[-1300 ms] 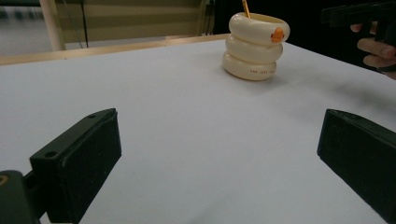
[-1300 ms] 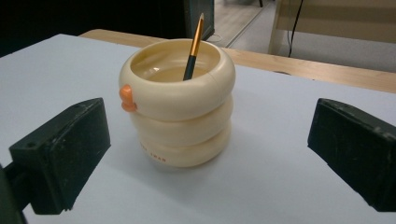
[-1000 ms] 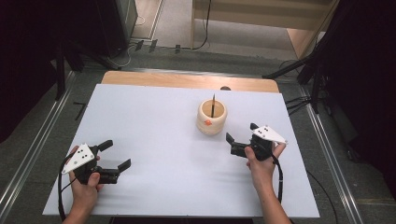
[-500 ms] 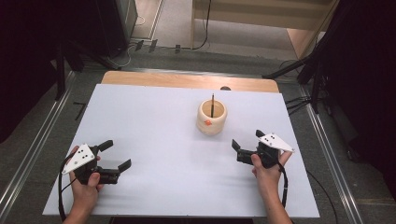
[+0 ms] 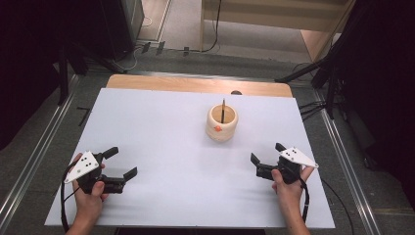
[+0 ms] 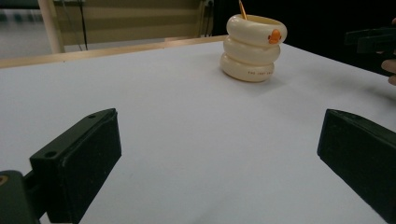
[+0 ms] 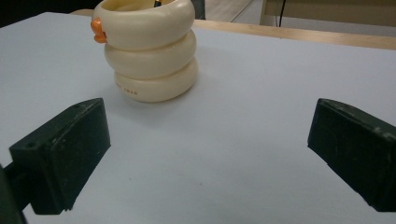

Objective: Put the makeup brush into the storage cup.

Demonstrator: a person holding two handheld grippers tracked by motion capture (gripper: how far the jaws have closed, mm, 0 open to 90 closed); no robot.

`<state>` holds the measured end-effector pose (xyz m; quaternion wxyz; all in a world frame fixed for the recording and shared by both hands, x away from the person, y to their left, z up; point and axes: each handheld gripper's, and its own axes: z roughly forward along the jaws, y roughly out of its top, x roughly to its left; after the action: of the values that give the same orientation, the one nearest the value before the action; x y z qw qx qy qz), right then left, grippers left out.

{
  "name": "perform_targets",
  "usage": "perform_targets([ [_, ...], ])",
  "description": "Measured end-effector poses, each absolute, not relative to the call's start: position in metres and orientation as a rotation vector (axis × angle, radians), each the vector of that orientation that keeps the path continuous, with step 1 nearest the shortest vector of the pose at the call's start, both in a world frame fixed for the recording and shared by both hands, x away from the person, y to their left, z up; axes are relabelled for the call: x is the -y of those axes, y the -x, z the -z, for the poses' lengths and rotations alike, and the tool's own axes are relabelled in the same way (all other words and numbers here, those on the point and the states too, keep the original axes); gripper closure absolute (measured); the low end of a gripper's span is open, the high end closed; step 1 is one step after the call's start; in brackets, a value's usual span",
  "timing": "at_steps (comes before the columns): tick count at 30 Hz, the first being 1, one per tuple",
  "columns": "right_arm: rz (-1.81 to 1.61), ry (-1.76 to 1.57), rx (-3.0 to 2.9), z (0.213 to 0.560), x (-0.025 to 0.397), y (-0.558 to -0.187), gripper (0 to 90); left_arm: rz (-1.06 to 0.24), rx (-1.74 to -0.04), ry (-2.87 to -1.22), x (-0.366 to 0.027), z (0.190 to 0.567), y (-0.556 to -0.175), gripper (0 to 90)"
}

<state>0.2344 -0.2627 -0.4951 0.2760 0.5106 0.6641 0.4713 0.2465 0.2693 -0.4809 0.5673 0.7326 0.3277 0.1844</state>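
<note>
A cup (image 5: 222, 122) stands on the surface (image 5: 161, 127), toward the far side and a bit right of the middle. A stick (image 5: 223, 109) stands in it. The left tongs (image 5: 121, 162) and right tongs (image 5: 266, 152) sit near the front, well apart.

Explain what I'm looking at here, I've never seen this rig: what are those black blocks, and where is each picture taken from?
No robot here: a person holds a hand tool with two jaws in each hand. The high view looks down on a white table. The left gripper is at the lower left and the right gripper at the lower right, both low over the table.

The other two pictures come from cameras riding on those tools. The black blocks at the bottom corners are each tool's own jaws, spread wide with only bare table between them, so nothing is held.

On the table stands one cream pot shaped like stacked rings, with a small orange mark on its side and a thin stick standing in it. The same pot shows in the left gripper view and closer in the right gripper view.
</note>
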Motion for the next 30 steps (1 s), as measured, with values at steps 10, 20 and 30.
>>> perform_targets([
  [10, -1.252, -1.374, -1.788, 0.499, 0.274, -0.222, 0.0, -0.435, -0.768, -1.722, -0.270, 0.481, -0.246, 0.1],
  [20, -1.243, -1.368, -1.804, 0.502, 0.282, -0.211, 0.0, -0.441, -0.765, -1.725, -0.270, 0.481, -0.246, 0.1],
  [30, -1.250, -1.361, -1.804, 0.502, 0.287, -0.202, 0.0, -0.438, -0.766, -1.716, -0.271, 0.480, -0.245, 0.1],
])
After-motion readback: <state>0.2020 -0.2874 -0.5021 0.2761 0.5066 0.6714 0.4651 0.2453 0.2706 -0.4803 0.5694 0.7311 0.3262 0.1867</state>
